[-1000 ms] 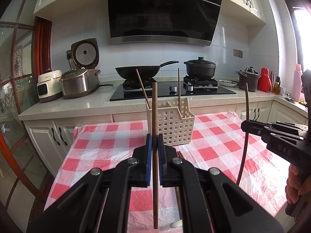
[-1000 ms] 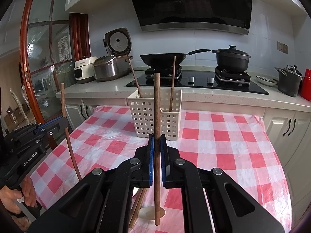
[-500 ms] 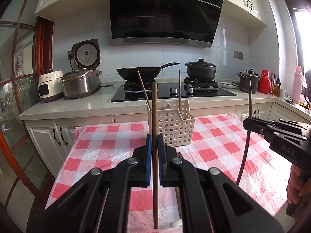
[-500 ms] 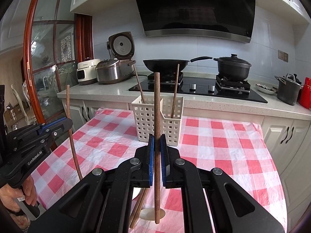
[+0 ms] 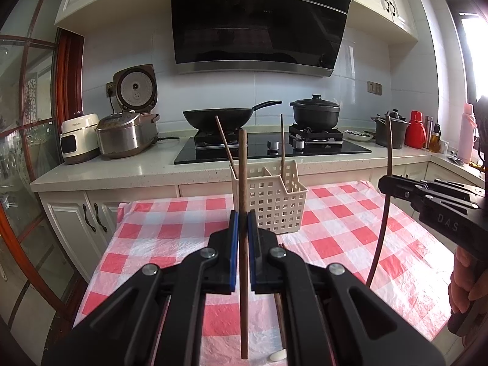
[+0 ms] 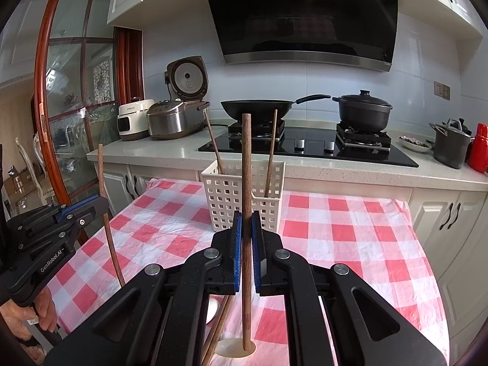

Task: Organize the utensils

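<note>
A white perforated utensil basket stands on the red-checked tablecloth with two chopsticks leaning in it. My left gripper is shut on a brown chopstick, held upright above the cloth in front of the basket. My right gripper is shut on another brown chopstick, also upright. Each gripper shows in the other view: the right one, the left one. Loose chopsticks and a white spoon lie on the cloth below.
Behind the table runs a counter with a hob, a wok, a black pot, rice cookers and a red flask. A glass door stands at the left.
Both grippers have risen slightly and kept their chopsticks upright; the basket sits a little lower in both views.
</note>
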